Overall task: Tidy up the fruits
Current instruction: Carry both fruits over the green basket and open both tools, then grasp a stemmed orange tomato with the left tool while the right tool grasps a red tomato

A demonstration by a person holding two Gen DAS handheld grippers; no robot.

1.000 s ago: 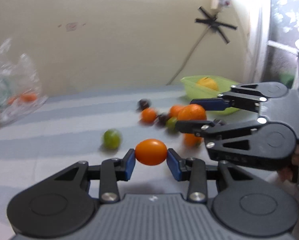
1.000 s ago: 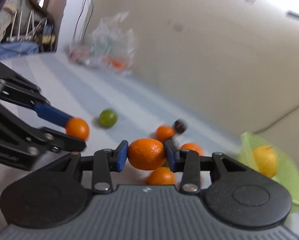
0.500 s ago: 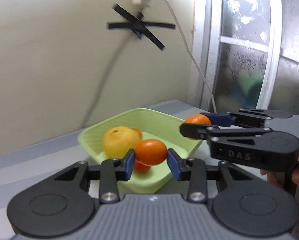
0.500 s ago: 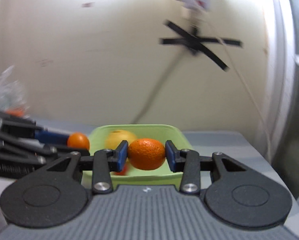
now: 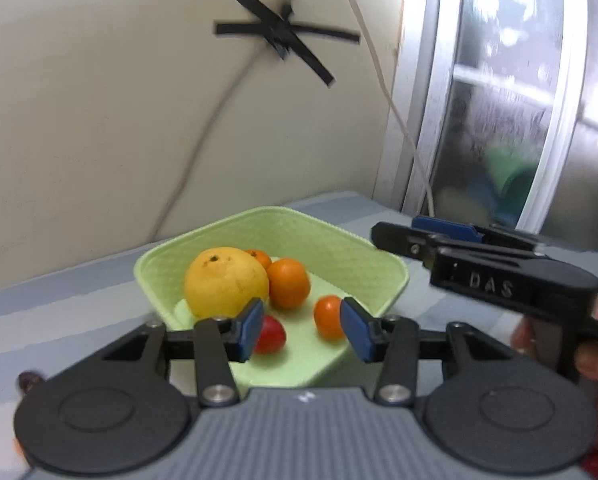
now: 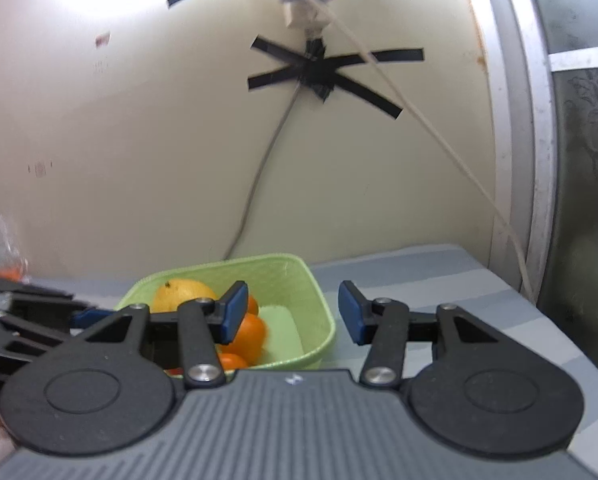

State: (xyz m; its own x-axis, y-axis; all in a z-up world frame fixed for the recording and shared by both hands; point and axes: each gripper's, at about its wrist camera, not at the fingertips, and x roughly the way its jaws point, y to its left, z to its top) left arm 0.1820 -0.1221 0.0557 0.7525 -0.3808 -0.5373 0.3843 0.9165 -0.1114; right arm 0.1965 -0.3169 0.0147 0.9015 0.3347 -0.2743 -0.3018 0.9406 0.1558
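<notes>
Opening over the green basket [image 5: 383, 268], left gripper [image 5: 301, 330] & right gripper [image 6: 289, 314] both hold nothing btwn jaws. Inside basket: big yellow fruit [image 5: 225, 282], orange [image 5: 289, 282], small orange [image 5: 328, 317], red fruit [image 5: 271, 340].

Two black hand-held grippers with blue pads

The left hand-held gripper [image 5: 301, 326] has a ribbed grey body, two round black discs at its shoulders, black linkage arms pinned with silver screws, and blue pads [image 5: 251, 328] on the fingertips; the right hand-held gripper [image 6: 289, 312] is built the same, with a small white mark on its grey body, and seen from the side [image 5: 395, 234] it carries the raised letters "DAS" on its black flank
</notes>
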